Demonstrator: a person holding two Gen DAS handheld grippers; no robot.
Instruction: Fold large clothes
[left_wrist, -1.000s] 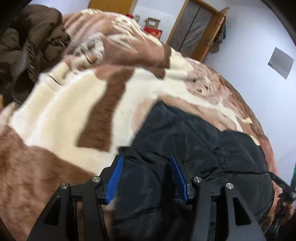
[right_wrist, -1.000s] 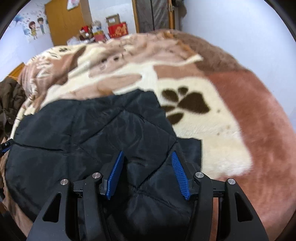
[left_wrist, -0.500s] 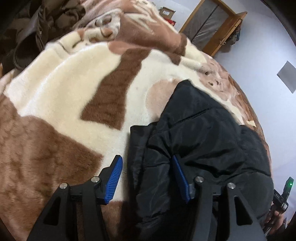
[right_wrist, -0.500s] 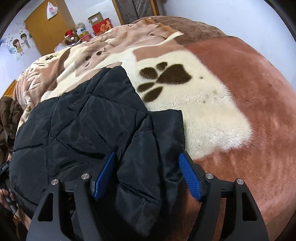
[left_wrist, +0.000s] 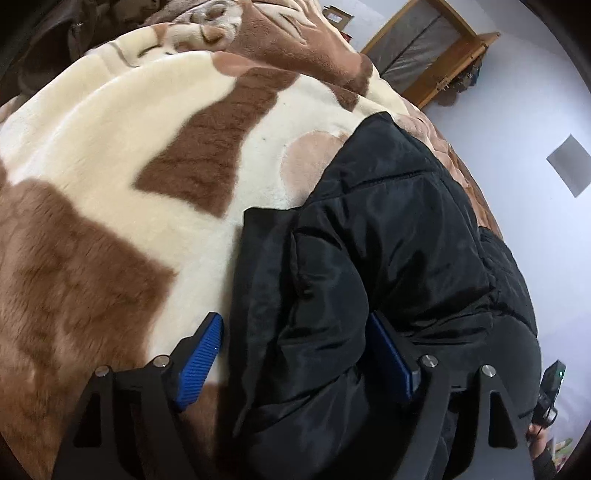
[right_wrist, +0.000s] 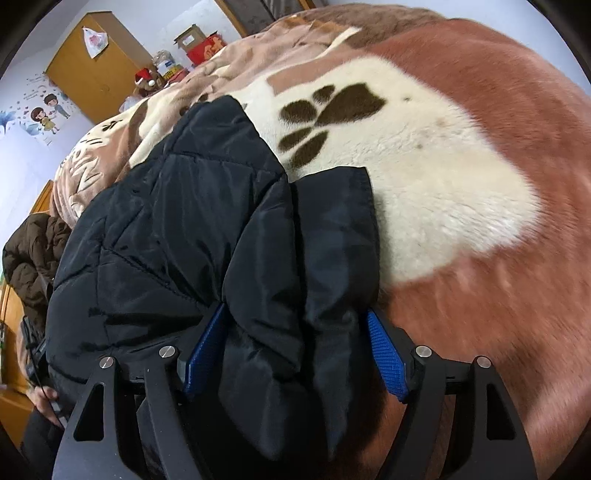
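A black padded jacket (right_wrist: 177, 229) is lying bunched on a brown-and-cream fleece blanket (left_wrist: 110, 192) covering the bed. The left gripper (left_wrist: 295, 354) is straddling the jacket's left edge with its jaws spread wide, released. The right gripper (right_wrist: 295, 347) is likewise sitting with jaws released around a thick fold at the right edge

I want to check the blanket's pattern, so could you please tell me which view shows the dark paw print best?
The right wrist view: the dark paw print lies whole and unobstructed on the blanket's cream patch, just beyond the black jacket. The left wrist view shows only brown and cream patches there, no dark paw print.
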